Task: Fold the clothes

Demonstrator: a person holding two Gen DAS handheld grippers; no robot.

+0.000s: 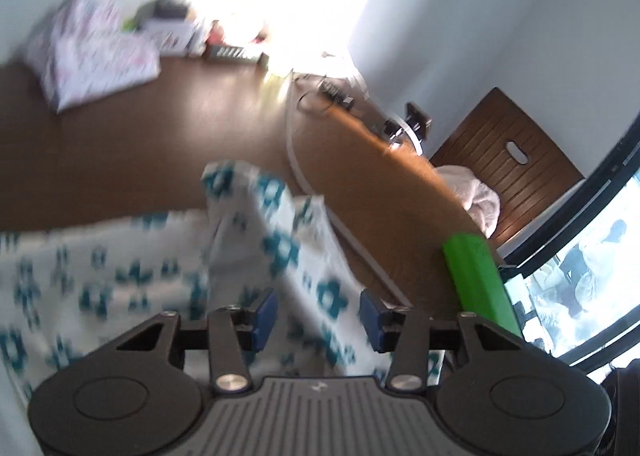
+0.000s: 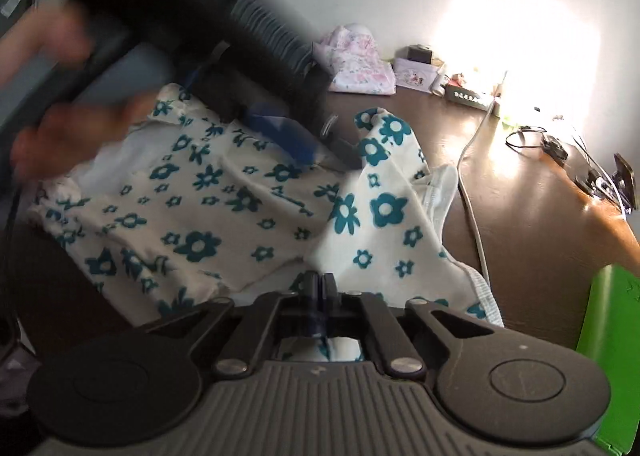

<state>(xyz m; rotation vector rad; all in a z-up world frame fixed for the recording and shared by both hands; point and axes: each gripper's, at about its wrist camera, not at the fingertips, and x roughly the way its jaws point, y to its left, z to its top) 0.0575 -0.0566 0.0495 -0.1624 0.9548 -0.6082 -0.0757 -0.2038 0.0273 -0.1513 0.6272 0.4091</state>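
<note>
Teal flowers on cream cotton: the garment [image 2: 208,212] lies rumpled on the near part of the brown table [image 2: 520,216], one flap [image 2: 384,192] standing up in a peak right of its middle. The right gripper [image 2: 319,288] has its jaws pinched tight on the near hem, cloth bunched between them. The left gripper [image 1: 318,314] stands wide, its blue pads [image 1: 266,314] either side of a raised ridge of the cloth but not clamped on it; in the right view it [image 2: 304,144] shows blurred over the far side of the garment, so whether a pad touches fabric is hard to say.

The risk, as I judge it, is a one-sided pull: if the right lifts before the left has closed, the cloth will swing and the fold will skew. The peak could also collapse the wrong way and trap a crease. A white cable [image 2: 472,192] lies just right of the garment, and a dragged hem might snag it. A pink folded piece [image 2: 360,64] sits far back, well apart.
</note>
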